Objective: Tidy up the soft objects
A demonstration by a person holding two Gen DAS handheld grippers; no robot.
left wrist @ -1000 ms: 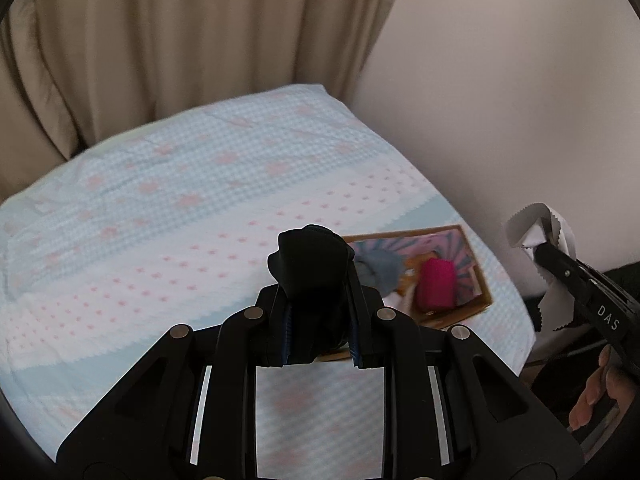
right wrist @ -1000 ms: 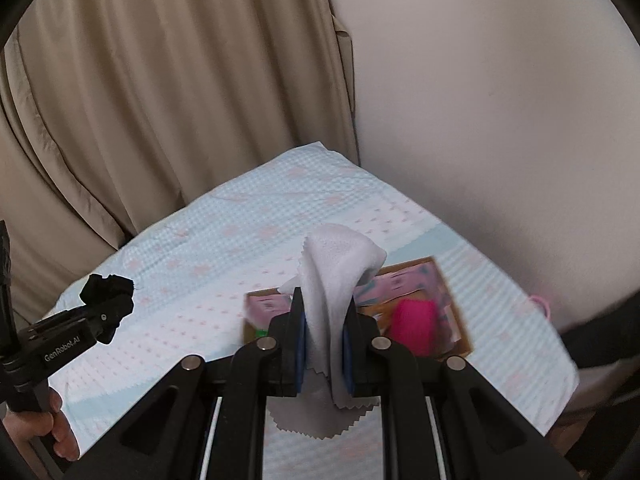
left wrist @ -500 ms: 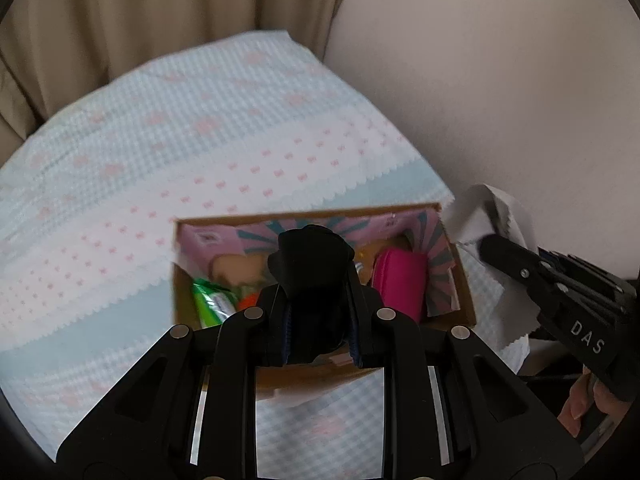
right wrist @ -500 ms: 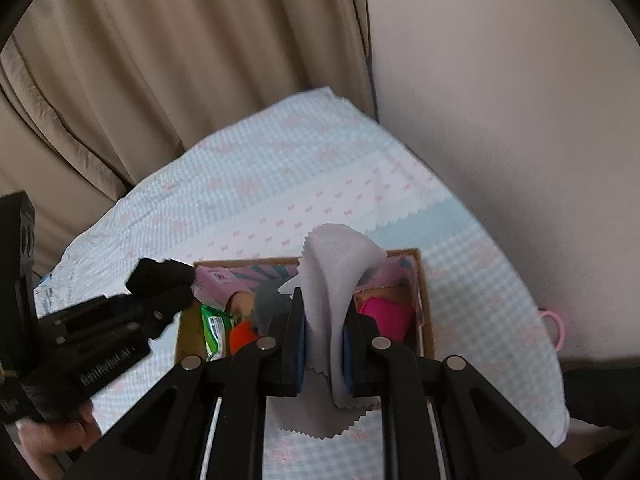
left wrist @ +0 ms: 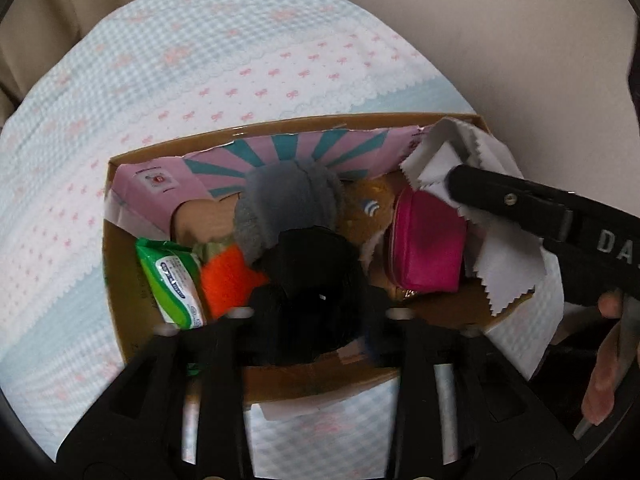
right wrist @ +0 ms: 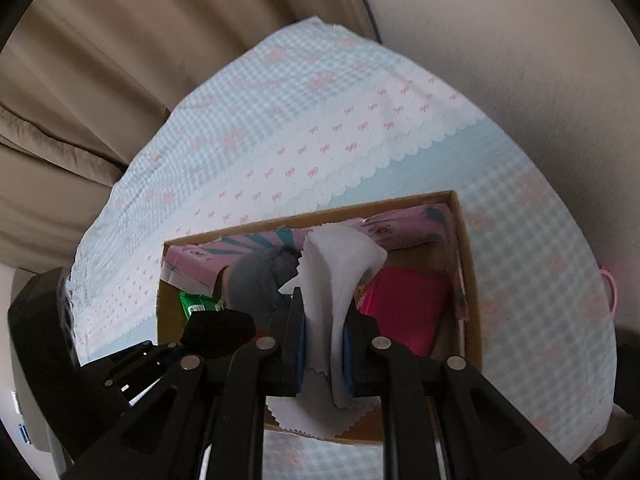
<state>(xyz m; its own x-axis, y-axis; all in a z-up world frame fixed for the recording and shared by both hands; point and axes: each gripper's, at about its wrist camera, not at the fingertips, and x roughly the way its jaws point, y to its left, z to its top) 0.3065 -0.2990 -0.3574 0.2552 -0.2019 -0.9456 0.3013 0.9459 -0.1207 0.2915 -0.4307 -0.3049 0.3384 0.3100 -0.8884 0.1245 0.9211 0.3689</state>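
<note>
- Left gripper point(left wrist: 316, 316), lower centre of left wrist view: jaws clamped on one black soft object point(left wrist: 310, 276), held over the cardboard box point(left wrist: 168, 148); fingertips blurred, hidden by the load.
- Right gripper point(right wrist: 323, 344), lower centre of right wrist view: jaws narrow, pinching one white cloth w/ zigzag-cut edges point(right wrist: 336, 264); cloth stands up above the pads and hangs below them, over the box's point(right wrist: 468, 280) near part.
- Left view only: orange fuzzy item point(left wrist: 226, 280), brown plush w/ striped patch point(left wrist: 370, 204), the person's fingers on the right gripper's handle at right edge point(left wrist: 600, 380).
- Right view only: beige curtain point(right wrist: 140, 60) upper left; pink loop point(right wrist: 612, 292) at the bedsheet's right edge, nature unclear.
- Both views: 1 box on the blue-white bedsheet w/ pink bows point(left wrist: 200, 40), pink-teal printed flaps point(left wrist: 300, 152) along its far wall.
- Count inside box: 1 grey fleecy item point(left wrist: 288, 204), centre; 1 magenta pouch point(left wrist: 424, 248), right; 1 green wipes pack point(left wrist: 172, 280), left; 1 orange item; 1 brown plush.
- Held, not yet in box: 2 items, 1 per gripper.
- Right gripper enters left view from the right point(left wrist: 454, 184), cloth point(left wrist: 508, 272) draping over the box's right wall.
</note>
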